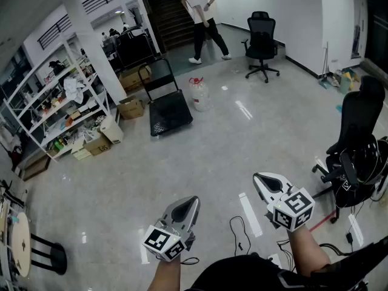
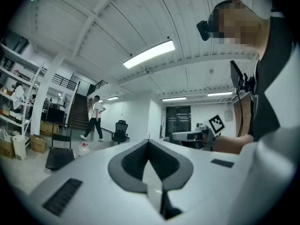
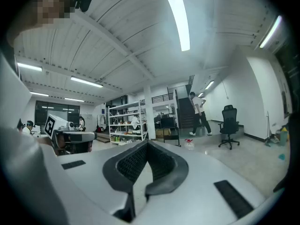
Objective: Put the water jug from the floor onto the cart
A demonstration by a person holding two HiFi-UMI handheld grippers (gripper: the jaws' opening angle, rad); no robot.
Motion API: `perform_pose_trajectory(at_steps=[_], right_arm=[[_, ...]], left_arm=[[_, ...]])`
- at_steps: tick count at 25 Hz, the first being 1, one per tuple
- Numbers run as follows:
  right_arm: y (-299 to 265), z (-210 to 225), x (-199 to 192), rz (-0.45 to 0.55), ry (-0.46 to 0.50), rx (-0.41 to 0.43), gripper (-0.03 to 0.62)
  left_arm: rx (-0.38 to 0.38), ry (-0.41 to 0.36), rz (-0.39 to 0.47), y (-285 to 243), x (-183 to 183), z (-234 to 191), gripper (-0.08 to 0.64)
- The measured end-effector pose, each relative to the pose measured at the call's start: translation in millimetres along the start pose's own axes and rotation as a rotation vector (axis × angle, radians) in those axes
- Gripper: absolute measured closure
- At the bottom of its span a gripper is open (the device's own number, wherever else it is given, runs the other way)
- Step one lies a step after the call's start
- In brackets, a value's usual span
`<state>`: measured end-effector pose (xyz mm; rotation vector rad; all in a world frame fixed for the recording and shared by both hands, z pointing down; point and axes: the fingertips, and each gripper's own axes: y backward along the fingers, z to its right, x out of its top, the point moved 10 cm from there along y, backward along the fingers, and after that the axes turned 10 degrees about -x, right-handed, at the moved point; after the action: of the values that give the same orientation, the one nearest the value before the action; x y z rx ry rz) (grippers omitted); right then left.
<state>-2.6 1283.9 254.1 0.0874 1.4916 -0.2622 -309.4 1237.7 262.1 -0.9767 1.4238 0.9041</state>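
water jug [image 1: 199, 94] small and distant, just beside cart [image 1: 170, 114], contents unclear

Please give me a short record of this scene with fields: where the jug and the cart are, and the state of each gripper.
water jug: upright on the floor, beside the cart, not on it
cart: black, flat, handle raised
left gripper: shut, empty, far from the jug
right gripper: shut, empty, far from the jug
person: walking in the background
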Motion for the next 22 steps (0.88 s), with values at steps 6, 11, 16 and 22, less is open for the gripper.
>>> perform_pose_trajectory(at_steps=[6, 11, 16, 22], right_arm=[[-2.1, -6.1, 3.6, -0.007, 0.083, -0.010, 0.591], [-3.3, 0.0, 4.3, -0.003, 0.074, -0.003, 0.591], [-5.4, 1.9, 7.9, 0.002, 0.074, -0.003, 0.591], [-1.2, 12.0, 9.0, 0.009, 0.052, -0.004, 0.591]], left_arm=[[0.010, -0.011, 0.013, 2.8, 10.0, -5.6, 0.568], [0.019, -0.002, 0.018, -1.0, 7.8, -2.6, 0.568], [0.014, -0.001, 0.021, -3.9, 10.7, -3.5, 0.568], [0.009, -0.002, 0.010, -14.6, 11.4, 1.5, 0.568]])
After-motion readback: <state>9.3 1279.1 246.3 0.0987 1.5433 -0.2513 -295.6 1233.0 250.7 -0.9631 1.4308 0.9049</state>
